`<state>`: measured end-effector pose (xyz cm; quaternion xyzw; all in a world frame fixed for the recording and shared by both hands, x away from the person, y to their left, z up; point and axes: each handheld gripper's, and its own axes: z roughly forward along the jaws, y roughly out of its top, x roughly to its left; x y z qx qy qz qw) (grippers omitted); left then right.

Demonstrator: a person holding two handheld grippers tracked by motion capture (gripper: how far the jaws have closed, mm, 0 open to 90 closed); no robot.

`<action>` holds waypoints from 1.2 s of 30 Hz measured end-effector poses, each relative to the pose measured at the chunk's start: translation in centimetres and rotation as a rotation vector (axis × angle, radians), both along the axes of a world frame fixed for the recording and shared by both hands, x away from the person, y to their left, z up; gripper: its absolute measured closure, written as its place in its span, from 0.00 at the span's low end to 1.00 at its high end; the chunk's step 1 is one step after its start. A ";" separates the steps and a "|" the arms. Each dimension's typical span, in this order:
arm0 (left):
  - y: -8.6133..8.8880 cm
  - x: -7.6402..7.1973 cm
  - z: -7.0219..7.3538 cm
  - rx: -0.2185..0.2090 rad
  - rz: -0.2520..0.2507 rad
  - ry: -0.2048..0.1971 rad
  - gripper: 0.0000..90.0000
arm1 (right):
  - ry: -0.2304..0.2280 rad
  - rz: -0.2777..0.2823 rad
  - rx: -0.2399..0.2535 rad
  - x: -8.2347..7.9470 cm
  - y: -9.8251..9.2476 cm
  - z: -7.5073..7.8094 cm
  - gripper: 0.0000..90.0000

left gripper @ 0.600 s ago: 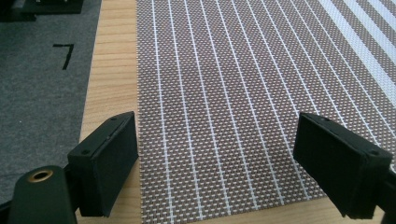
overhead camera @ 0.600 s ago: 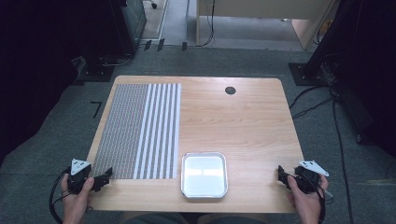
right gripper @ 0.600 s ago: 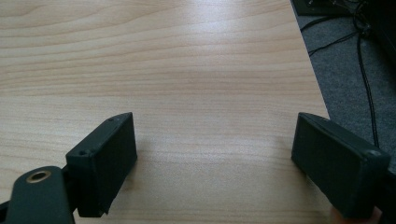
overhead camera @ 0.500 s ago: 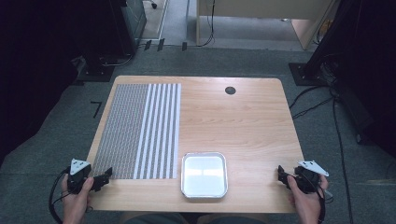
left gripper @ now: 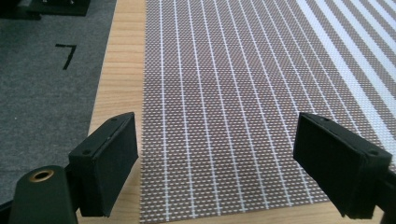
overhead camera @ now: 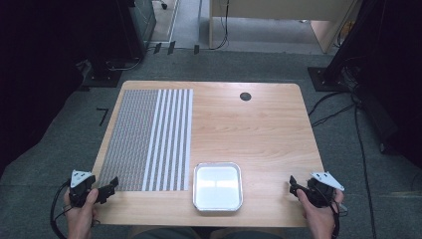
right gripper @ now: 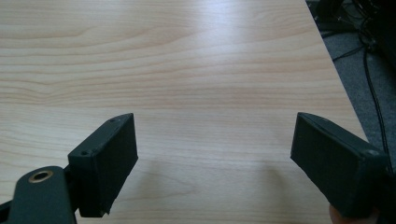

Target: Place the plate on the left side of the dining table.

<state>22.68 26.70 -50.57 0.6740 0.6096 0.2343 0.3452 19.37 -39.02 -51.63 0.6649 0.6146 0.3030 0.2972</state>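
Observation:
A woven striped placemat (overhead camera: 149,139) lies on the left half of the wooden table (overhead camera: 259,134). An empty square metal tray (overhead camera: 217,185) sits at the middle of the near edge. My left gripper (overhead camera: 110,185) is held at the table's near left corner, open, its jaws spread over the placemat's (left gripper: 224,102) near edge with nothing between them. At the near right corner my right gripper (overhead camera: 293,185) is open too, its jaws wide apart over bare wood (right gripper: 196,79).
A small round black grommet (overhead camera: 245,96) is set into the far side of the tabletop. Grey carpet (overhead camera: 64,134) surrounds the table, with cables (overhead camera: 358,139) on the right and a black tape mark (overhead camera: 103,115) on the left.

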 end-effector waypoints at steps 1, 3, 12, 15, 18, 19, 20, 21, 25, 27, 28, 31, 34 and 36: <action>-0.1 0.0 0.1 0.001 0.000 -0.004 0.15 | -0.004 0.004 0.000 -0.1 0.3 0.1 0.16; -0.4 -0.1 0.2 0.000 -0.004 -0.006 0.15 | -0.014 0.012 0.006 -0.1 0.8 0.3 0.16; -2.2 0.0 0.2 0.002 -0.062 0.011 0.16 | -0.045 0.043 0.074 -0.5 2.2 1.2 0.17; -2.7 0.0 0.3 0.003 -0.068 0.010 0.16 | -0.047 0.056 0.072 -0.5 3.0 1.3 0.17; -3.2 0.0 0.4 -0.001 -0.077 0.008 0.16 | -0.050 0.069 0.076 -0.5 3.6 1.3 0.18; -3.5 -0.1 0.5 -0.005 -0.081 0.007 0.16 | -0.049 0.069 0.074 -0.5 3.8 1.4 0.18; -3.8 -0.1 0.5 -0.007 -0.085 0.005 0.15 | -0.050 0.071 0.074 -0.5 4.1 1.4 0.19; -4.0 -0.1 0.5 -0.005 -0.090 0.004 0.15 | -0.052 0.072 0.075 -0.5 4.3 1.4 0.19; -5.2 -0.1 0.7 -0.007 -0.102 -0.001 0.15 | -0.054 0.068 0.085 -0.4 5.0 1.5 0.20; -5.7 -0.2 0.7 -0.006 -0.113 -0.003 0.15 | -0.056 0.070 0.091 -0.4 5.4 1.6 0.20; -5.9 -0.2 0.8 -0.007 -0.118 -0.003 0.15 | -0.055 0.069 0.094 -0.4 5.5 1.6 0.20; -6.6 -0.3 0.9 -0.005 -0.124 -0.014 0.15 | -0.057 0.074 0.102 -0.4 5.9 1.6 0.20; -7.3 -0.3 1.0 -0.032 -0.133 -0.013 0.16 | -0.053 0.081 0.108 -0.4 6.3 1.7 0.21; -7.7 -0.4 1.1 -0.082 -0.156 -0.008 0.16 | -0.055 0.083 0.110 -0.4 6.5 1.7 0.23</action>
